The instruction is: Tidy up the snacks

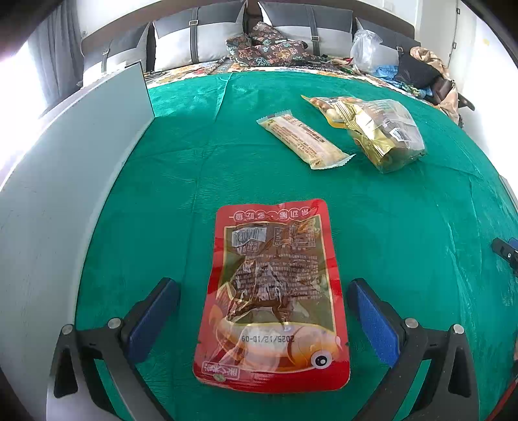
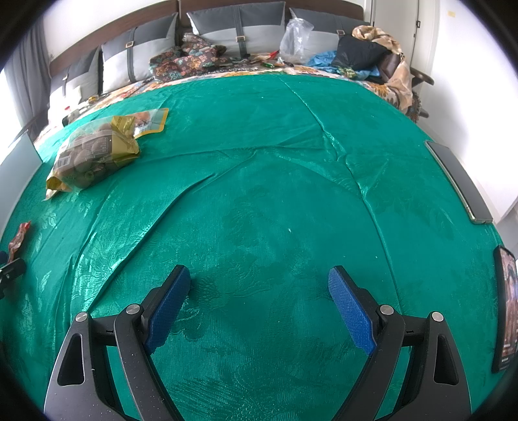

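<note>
The left tool (image 1: 264, 291) stands released, its blue pads wide on either side of a red fish-snack pouch (image 1: 273, 298) that lies flat on the green cloth (image 1: 194, 162), touching neither pad. Farther off on the cloth lie a long pale snack bar (image 1: 304, 139) and, just beside it, a clear bag of gold-wrapped snacks (image 1: 385, 136) resting partly on a yellow pouch (image 1: 327, 105). A grey box wall (image 1: 64, 181) runs along the cloth's left edge. Nothing lies between the red pouch and the other snacks.

The right tool (image 2: 259, 285) is released too, over bare cloth with nothing between its pads. At the cloth's right edge lie a dark phone (image 2: 459, 184) and a second phone (image 2: 505, 307) with its screen lit. Beyond the cloth are grey cushions (image 2: 239, 29), patterned fabric (image 2: 187, 60), a plastic bag (image 2: 296, 39) and heaped clothes (image 2: 365, 55).
</note>
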`<state>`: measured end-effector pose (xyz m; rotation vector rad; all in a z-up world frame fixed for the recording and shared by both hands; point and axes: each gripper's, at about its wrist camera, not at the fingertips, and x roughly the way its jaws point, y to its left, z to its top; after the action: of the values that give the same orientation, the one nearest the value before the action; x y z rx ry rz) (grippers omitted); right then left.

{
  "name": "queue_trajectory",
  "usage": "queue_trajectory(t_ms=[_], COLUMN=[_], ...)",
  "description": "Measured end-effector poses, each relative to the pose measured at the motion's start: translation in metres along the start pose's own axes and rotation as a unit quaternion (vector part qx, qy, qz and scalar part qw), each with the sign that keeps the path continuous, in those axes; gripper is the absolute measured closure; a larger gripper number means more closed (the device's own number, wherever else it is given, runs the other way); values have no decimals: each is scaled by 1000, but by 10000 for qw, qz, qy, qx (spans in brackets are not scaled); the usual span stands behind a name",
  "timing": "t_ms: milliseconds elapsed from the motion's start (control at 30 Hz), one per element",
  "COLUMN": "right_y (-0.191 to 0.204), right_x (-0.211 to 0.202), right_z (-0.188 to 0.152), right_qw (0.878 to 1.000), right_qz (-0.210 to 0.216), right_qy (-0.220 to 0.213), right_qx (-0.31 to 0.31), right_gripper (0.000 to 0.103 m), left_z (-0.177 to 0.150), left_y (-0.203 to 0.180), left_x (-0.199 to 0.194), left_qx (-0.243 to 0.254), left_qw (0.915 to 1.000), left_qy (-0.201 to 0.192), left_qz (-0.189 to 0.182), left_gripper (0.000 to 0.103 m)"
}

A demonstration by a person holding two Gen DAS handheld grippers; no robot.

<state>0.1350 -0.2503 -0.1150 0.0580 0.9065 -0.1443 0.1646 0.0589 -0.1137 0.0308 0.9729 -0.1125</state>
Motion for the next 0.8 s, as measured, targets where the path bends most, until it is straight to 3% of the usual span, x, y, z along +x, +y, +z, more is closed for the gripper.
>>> queue_trajectory(t_ms=[800], right_y=[2], right_x=[2], right_z=[3], right_qw=[10000], right_qz=[-46], right_qy=[87], right_qx=[18], right_gripper=[13], left_z=[1], left_y=[-1], left_x=[-1], left_qx=[-18], left_qw=[10000], left_qy=[2], left_qz=[31], left_gripper=[0])
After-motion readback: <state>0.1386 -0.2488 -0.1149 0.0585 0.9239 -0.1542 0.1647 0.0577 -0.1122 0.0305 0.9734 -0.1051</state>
